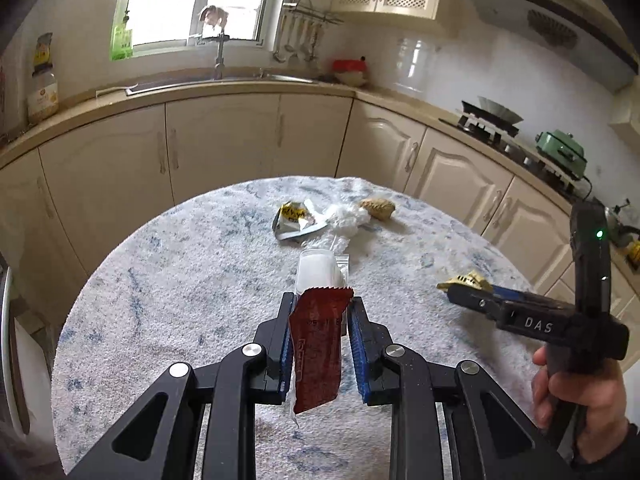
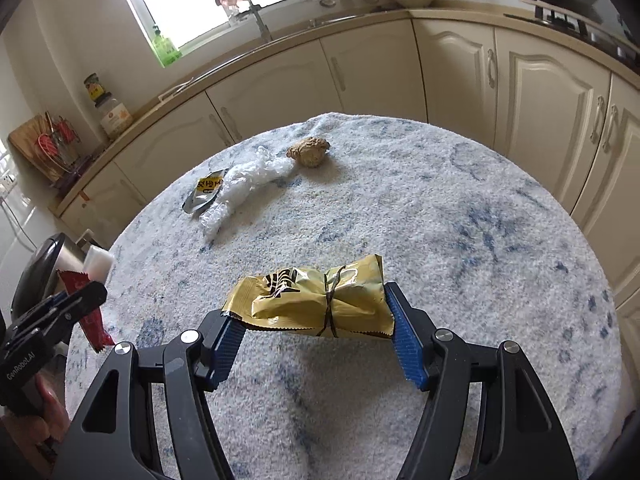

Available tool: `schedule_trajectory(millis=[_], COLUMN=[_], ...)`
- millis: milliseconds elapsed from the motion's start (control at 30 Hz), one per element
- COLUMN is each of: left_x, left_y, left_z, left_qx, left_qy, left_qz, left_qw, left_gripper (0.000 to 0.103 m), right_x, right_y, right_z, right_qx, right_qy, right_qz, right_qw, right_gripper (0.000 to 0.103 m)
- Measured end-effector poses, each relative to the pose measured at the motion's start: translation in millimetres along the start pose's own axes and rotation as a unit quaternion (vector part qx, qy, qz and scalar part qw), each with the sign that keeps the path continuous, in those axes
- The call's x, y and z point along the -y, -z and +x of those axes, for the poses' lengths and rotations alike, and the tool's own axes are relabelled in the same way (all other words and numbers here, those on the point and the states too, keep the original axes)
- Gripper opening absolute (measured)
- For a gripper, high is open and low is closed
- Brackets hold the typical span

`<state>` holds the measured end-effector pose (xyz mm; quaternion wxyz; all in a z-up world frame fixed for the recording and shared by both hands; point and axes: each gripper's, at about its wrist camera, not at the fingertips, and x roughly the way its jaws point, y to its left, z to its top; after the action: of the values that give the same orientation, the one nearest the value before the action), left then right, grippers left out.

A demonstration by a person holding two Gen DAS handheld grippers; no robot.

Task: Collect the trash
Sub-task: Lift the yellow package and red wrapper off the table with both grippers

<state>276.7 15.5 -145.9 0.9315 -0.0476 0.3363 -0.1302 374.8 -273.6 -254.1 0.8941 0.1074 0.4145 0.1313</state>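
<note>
My left gripper (image 1: 322,303) is shut on a red snack wrapper (image 1: 318,344), held above the table with a white packet (image 1: 316,272) sticking out past the fingertips. From the right wrist view this gripper (image 2: 86,294) hangs at the table's left edge with the red wrapper (image 2: 90,320). My right gripper (image 2: 306,304) is shut on a crumpled gold wrapper (image 2: 320,300) bound with a rubber band, lifted clear of the cloth. In the left wrist view the right gripper (image 1: 456,292) comes in from the right with the gold wrapper (image 1: 466,279) at its tip.
On the far part of the round table (image 2: 440,220) with its blue-white fuzzy cloth lie a yellow-silver wrapper (image 2: 206,192), crumpled clear plastic (image 2: 244,184) and a brown paper ball (image 2: 310,152). A dark-lidded steel container (image 2: 44,268) stands past the left edge. Cabinets ring the table.
</note>
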Motion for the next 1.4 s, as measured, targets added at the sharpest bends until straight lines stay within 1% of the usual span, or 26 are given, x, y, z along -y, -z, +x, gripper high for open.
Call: schedule_trajectory(millis=[67,200,367,433,533,600,733,800,833,867,933,1100,1200,1267,1300,1333,1400], left_x=[7.3,16.9,30.9,32.7,33.6,36.7,42.4,44.2,46.5,47.8,49.6,48.1,50.6,56.3,58.8,61.6,65.4], left_y=[-0.7,0.2,2.0,4.8,7.4,8.7,11.2,13.5,14.1,16.0,19.0,23.6,24.2,24.3,25.6,26.4,29.3], left_z=[-14.0,-33.8,-57.8,-55.7,-53.2,-54.3,-48.6,-41.7,-36.1,-30.7,-20.4,8.7,19.6,25.7,28.6,32.3,38.5], left_qx=[0.015,0.026,0.057,0.051,0.046,0.046,0.035,0.019,0.007,0.0,-0.016,-0.066,-0.08,-0.088,-0.089,-0.091,-0.098], left_qy=[0.002,0.007,0.015,0.017,0.034,0.035,0.032,0.035,0.031,0.022,0.012,0.004,0.008,0.011,0.01,0.011,0.017], left_qz=[0.008,0.015,0.027,0.028,0.02,0.021,0.027,0.029,0.03,0.032,0.035,0.025,0.028,0.04,0.045,0.052,0.057], left_qw=[0.9999,0.9995,0.9979,0.9981,0.9982,0.9981,0.9985,0.9988,0.999,0.9993,0.9992,0.9975,0.9964,0.9953,0.995,0.9944,0.9934], left_gripper=[0.021,0.021,0.021,0.021,0.021,0.021,0.021,0.022,0.028,0.037,0.05,0.05,0.05,0.055,0.056,0.056,0.048], right_x=[0.7,1.4,2.8,4.3,7.3,9.0,11.2,10.9,10.9,10.9,11.0,10.7,11.4,12.3,12.9,13.0,12.2], right_y=[3.5,6.8,10.5,12.1,14.6,15.5,17.5,19.1,20.0,20.7,21.9,23.0,23.4,23.7,23.4,23.5,23.8], right_z=[-10.3,-29.0,-49.9,-53.3,-57.4,-58.7,-59.1,-58.4,-57.4,-56.7,-55.4,-52.3,-50.9,-50.2,-49.7,-49.3,-49.5], right_qx=[0.005,0.014,0.025,0.026,0.027,0.027,0.025,0.023,0.021,0.02,0.018,0.015,0.014,0.013,0.013,0.012,0.012], right_qy=[0.0,0.001,0.002,0.002,0.005,0.006,0.005,0.004,0.004,0.004,0.004,0.005,0.006,0.007,0.006,0.006,0.005], right_qz=[0.0,0.0,-0.003,-0.002,-0.001,0.001,0.002,0.001,0.001,0.002,0.002,0.002,0.003,0.003,0.004,0.004,0.003], right_qw=[1.0,1.0,1.0,1.0,1.0,1.0,1.0,1.0,1.0,1.0,1.0,1.0,1.0,1.0,1.0,1.0,1.0], right_gripper=[0.067,0.067,0.067,0.067,0.067,0.067,0.067,0.067,0.067,0.067,0.067,0.067,0.067,0.067,0.067,0.067,0.067])
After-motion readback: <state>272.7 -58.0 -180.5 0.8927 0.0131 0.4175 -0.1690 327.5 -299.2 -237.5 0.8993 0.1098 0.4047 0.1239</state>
